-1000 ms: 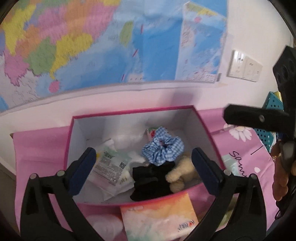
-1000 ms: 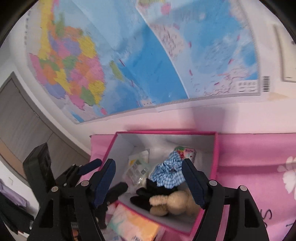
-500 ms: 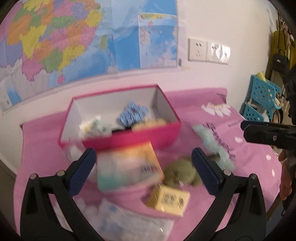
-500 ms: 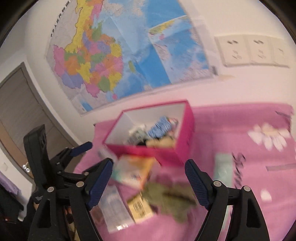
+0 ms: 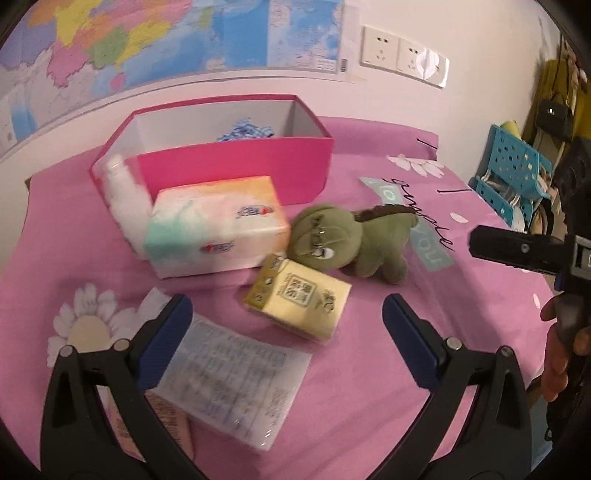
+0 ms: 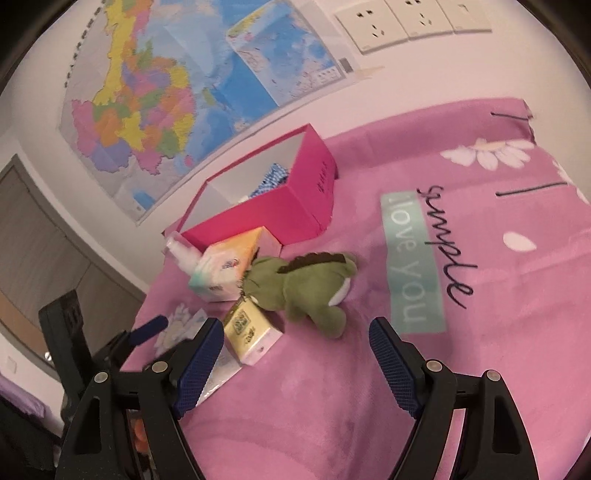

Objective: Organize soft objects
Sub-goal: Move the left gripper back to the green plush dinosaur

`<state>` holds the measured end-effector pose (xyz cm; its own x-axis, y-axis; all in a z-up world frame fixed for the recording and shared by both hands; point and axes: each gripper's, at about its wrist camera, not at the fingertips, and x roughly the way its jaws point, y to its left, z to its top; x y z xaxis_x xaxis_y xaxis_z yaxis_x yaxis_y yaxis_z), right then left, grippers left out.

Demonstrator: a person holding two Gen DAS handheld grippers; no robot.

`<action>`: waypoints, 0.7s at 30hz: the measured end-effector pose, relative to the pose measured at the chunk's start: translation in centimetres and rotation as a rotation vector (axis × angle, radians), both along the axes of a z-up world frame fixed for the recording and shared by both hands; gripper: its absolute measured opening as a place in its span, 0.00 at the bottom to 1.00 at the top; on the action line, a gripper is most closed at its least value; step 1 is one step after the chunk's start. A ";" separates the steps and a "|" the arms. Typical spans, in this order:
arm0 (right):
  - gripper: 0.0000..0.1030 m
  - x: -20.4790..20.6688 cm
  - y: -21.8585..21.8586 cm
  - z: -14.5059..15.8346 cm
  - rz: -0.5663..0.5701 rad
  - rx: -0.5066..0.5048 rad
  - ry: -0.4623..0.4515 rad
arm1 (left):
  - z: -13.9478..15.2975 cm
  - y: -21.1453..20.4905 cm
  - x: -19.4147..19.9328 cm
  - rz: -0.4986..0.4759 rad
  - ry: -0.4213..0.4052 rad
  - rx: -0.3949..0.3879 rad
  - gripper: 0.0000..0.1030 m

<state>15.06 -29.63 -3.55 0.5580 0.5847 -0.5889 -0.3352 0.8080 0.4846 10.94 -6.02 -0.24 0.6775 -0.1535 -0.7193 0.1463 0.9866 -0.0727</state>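
A wall map [image 6: 155, 88] hangs beside sockets [image 6: 402, 18].

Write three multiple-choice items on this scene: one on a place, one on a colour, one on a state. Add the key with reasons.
1. Where does the green plush dinosaur lie?
A. inside the box
B. on the pink cloth, in front of the box
C. on top of the tissue pack

2. What colour is the outside of the open box?
A. blue
B. yellow
C. pink

3. How do the right tongs stand?
A. open, holding nothing
B. shut on the dinosaur
C. shut on the yellow packet

Key: 1 B, it rests on the cloth beside the tissue pack; 2 C, its front wall is bright pink; 3 A, the pads stand wide apart over bare cloth.
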 end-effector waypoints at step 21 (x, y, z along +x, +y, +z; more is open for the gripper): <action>0.80 5.5 0.6 -1.8 -0.048 -0.008 0.042 | -0.9 -3.7 4.2 -0.061 -0.023 0.057 1.00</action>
<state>20.60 -29.06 -5.37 0.5597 0.5527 -0.6175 -0.2751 0.8268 0.4906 15.16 -9.76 -1.13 0.6849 -0.1541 -0.7121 0.2072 0.9782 -0.0125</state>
